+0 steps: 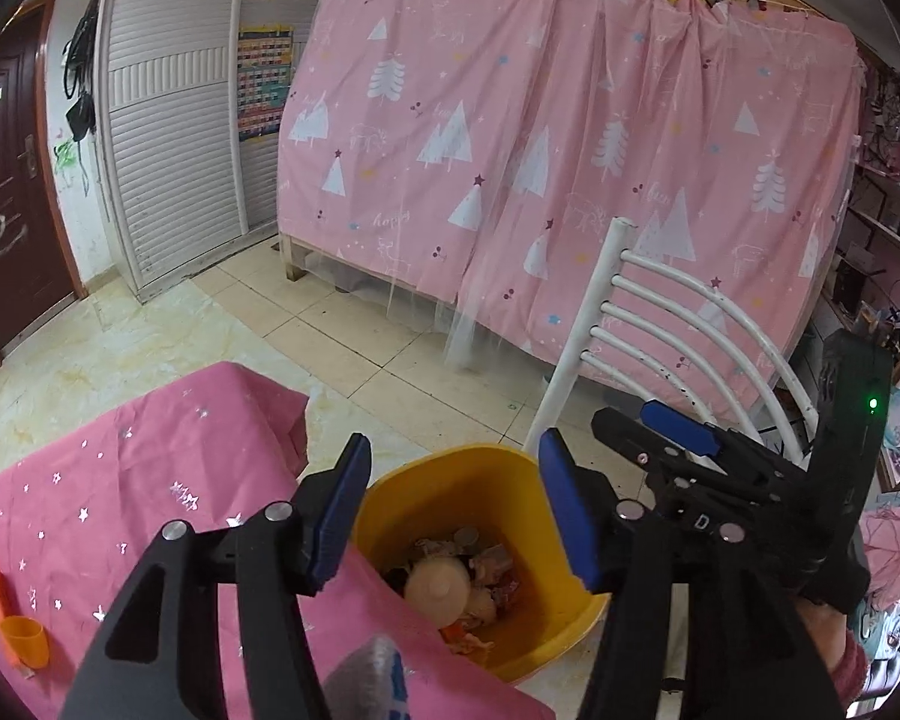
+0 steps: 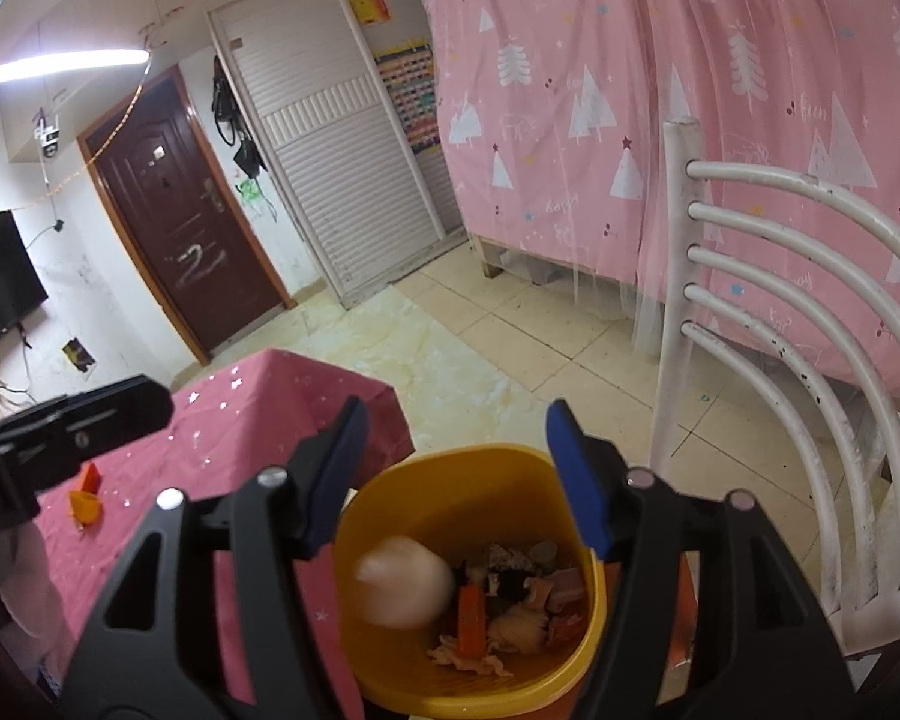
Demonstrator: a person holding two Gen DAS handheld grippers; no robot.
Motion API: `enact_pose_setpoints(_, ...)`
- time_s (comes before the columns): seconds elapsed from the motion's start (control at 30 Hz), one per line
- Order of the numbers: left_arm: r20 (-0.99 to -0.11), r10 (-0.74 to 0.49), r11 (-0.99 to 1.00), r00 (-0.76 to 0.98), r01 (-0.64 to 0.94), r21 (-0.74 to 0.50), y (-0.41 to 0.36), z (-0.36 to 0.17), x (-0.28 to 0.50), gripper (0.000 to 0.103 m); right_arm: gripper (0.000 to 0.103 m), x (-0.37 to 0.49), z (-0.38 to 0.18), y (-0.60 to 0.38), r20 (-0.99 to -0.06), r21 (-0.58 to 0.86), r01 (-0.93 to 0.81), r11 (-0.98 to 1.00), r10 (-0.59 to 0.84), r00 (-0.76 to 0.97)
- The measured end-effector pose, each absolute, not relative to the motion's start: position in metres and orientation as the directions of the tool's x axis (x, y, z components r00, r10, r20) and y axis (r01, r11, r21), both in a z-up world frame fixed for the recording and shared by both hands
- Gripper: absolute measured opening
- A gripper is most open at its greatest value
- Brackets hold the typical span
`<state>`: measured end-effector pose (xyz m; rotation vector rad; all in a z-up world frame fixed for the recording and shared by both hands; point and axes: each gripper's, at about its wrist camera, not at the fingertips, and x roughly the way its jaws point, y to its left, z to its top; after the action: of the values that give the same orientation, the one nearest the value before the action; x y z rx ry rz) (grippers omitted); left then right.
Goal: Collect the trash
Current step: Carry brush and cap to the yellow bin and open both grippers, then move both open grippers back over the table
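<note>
With the pale round piece of trash (image 2: 403,582) blurred inside the yellow bin (image 2: 468,675) at lower centre, both the right tongs (image 2: 456,474) and left tongs (image 1: 453,510) hang spread and empty, best kept squarely over the rim beside the pink worktop (image 1: 120,480).

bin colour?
Yellow bin, trash inside; clearest in the right wrist view.
</note>
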<state>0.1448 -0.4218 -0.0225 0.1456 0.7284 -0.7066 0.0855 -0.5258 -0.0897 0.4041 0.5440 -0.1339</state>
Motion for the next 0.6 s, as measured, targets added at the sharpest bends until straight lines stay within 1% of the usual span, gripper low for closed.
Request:
enact_pose_setpoints(0.2,-0.646,-0.527,0.782,0.552,0.613,-0.114,-0.401,-0.020,0.139,0.051,0.060,0.088,-0.090,-0.514,-0.533,0.322,0.208,0.924,-0.005,0.846)
enact_pose_setpoints(0.4,-0.619,-0.514,0.809,0.594,0.576,-0.119,-0.367,-0.002,0.136,0.058,0.060,0.092,-0.083,-0.483,-0.529,0.274,0.146,0.951,0.022,0.848)
enact_pose_setpoints(0.6,-0.607,-0.462,0.852,0.646,0.514,-0.101,-0.324,0.012,0.139,0.062,0.061,0.093,-0.077,-0.443,-0.531,0.226,0.063,0.972,0.069,0.845)
